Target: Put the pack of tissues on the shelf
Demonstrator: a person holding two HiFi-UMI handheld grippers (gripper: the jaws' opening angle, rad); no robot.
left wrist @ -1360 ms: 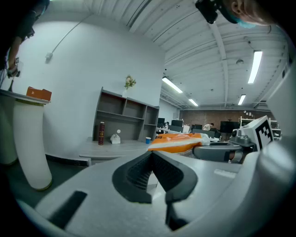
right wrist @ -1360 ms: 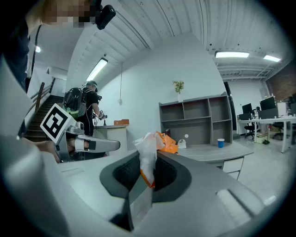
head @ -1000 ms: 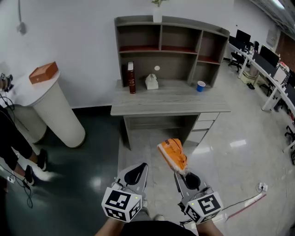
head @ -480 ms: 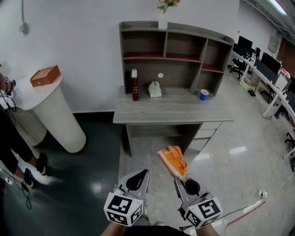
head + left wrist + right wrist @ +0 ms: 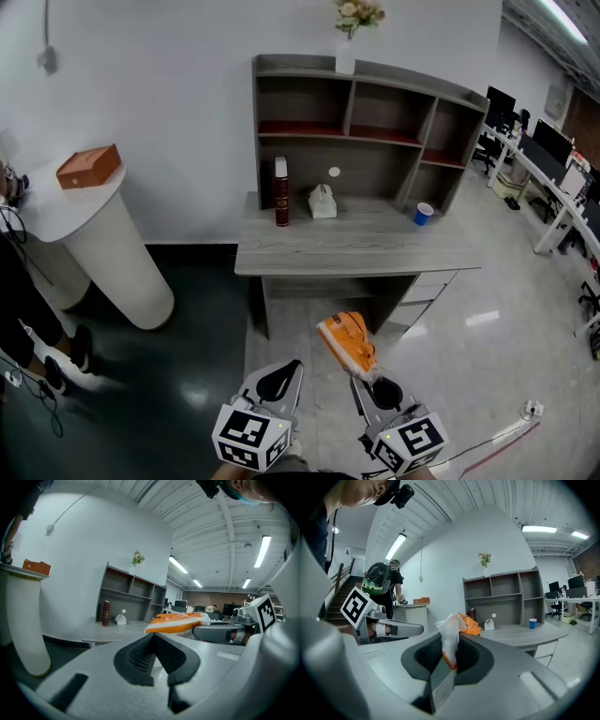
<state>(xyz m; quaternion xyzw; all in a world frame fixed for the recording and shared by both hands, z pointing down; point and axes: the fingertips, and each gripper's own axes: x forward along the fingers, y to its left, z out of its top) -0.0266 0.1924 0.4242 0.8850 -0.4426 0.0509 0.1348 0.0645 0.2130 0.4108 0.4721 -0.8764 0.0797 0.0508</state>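
Observation:
An orange and white pack of tissues (image 5: 348, 341) hangs in the air in front of the grey desk (image 5: 356, 247). My right gripper (image 5: 364, 374) is shut on its crimped end; in the right gripper view the pack (image 5: 454, 629) sticks up from between the jaws. My left gripper (image 5: 296, 363) is shut and empty beside it; from the left gripper view the pack (image 5: 176, 621) shows to its right. The grey shelf unit (image 5: 367, 133) stands on the back of the desk, its compartments mostly bare.
On the desk stand a dark red book (image 5: 280, 190), a small white bag-shaped thing (image 5: 322, 202) and a blue cup (image 5: 424, 213). A vase of flowers (image 5: 348, 42) tops the shelf. A white round pedestal (image 5: 98, 234) with a brown box (image 5: 88, 166) stands left; a person's legs (image 5: 33, 319) beside it.
Both grippers and the pack have moved toward the desk. The desk and shelf now sit lower and nearer in the head view. The grip on the pack is unchanged.

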